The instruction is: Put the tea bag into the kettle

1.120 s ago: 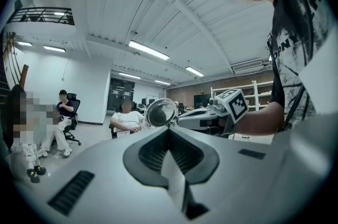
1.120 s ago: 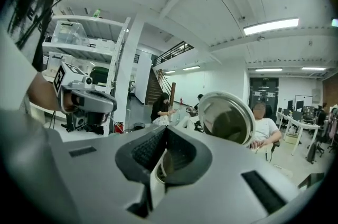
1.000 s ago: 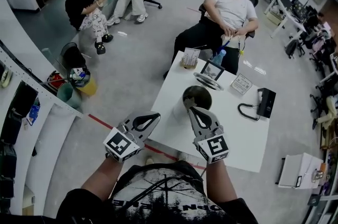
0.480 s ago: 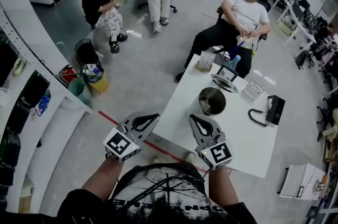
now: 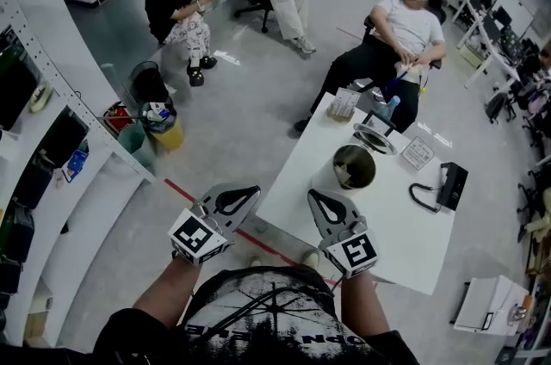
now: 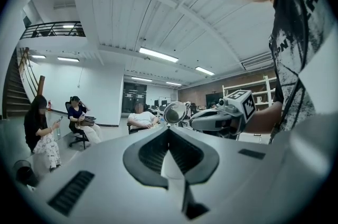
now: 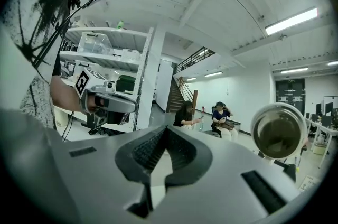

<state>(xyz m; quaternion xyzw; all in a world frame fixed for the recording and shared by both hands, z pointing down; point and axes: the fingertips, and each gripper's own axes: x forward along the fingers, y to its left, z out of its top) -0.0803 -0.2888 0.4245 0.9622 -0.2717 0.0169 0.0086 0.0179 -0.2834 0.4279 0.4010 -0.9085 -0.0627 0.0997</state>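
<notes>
Hovering at the near edge of the table [image 5: 396, 217], the left gripper [image 5: 251, 192] and right gripper [image 5: 315, 196] both have their jaws together, with nothing between them. Ahead of the right one the kettle [image 5: 354, 167] stands open. A pale scrap inside may be the tea bag; cannot confirm. If so, the drop looks done; if not, the next move is finding the bag. Bare tabletop lies between the grippers and the kettle. The left gripper hangs over the floor [image 5: 224, 139].

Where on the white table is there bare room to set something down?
The near half of the table is bare, between the kettle, the telephone and the near edge. Crowded: the far end, where a tray, a bottle and a small holder sit close together.
</notes>
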